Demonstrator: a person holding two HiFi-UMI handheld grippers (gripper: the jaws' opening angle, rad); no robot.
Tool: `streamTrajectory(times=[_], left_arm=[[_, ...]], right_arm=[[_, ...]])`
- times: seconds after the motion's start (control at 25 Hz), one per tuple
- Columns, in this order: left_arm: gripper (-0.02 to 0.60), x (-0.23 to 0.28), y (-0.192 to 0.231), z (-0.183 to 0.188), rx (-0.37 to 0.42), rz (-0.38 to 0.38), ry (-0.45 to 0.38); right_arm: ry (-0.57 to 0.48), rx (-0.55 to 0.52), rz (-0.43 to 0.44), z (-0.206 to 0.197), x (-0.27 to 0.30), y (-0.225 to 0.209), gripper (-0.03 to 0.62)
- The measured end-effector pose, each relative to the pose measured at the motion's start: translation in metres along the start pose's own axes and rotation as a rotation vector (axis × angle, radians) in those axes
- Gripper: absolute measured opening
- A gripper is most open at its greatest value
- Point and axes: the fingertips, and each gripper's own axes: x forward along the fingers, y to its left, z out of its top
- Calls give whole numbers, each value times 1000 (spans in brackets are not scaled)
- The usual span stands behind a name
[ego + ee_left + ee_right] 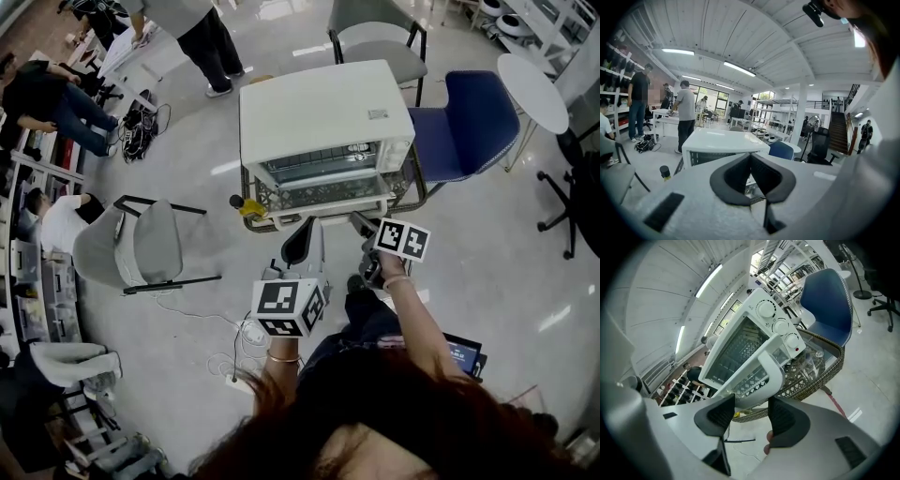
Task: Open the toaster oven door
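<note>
The white toaster oven (319, 103) stands on a wicker table with a glass top (415, 190). Its glass door (319, 191) is tipped part way out, handle (323, 208) toward me. In the right gripper view the oven (759, 317) shows its knobs, and the white handle (773, 364) lies just ahead of my right gripper (751, 405), which is open with nothing between its pads. In the head view the right gripper (362, 226) sits just right of the handle. My left gripper (304, 240) is below the door, shut and empty (750, 157), pointing at the oven (722, 140).
A small yellow bottle with a black cap (246, 205) stands at the table's left edge. A blue chair (473, 117) is to the right of the oven, a grey chair (141, 246) to the left, another grey chair (375, 37) behind. Cables (239, 333) lie on the floor. People stand at the upper left.
</note>
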Motion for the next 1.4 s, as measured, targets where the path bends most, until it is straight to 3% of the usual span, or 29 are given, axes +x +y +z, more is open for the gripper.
streamTrajectory(times=[1.4], left_arm=[[15,-3,9,-48,-46,6,31]], right_arm=[[88,29,-103,-52,3,-44,198]])
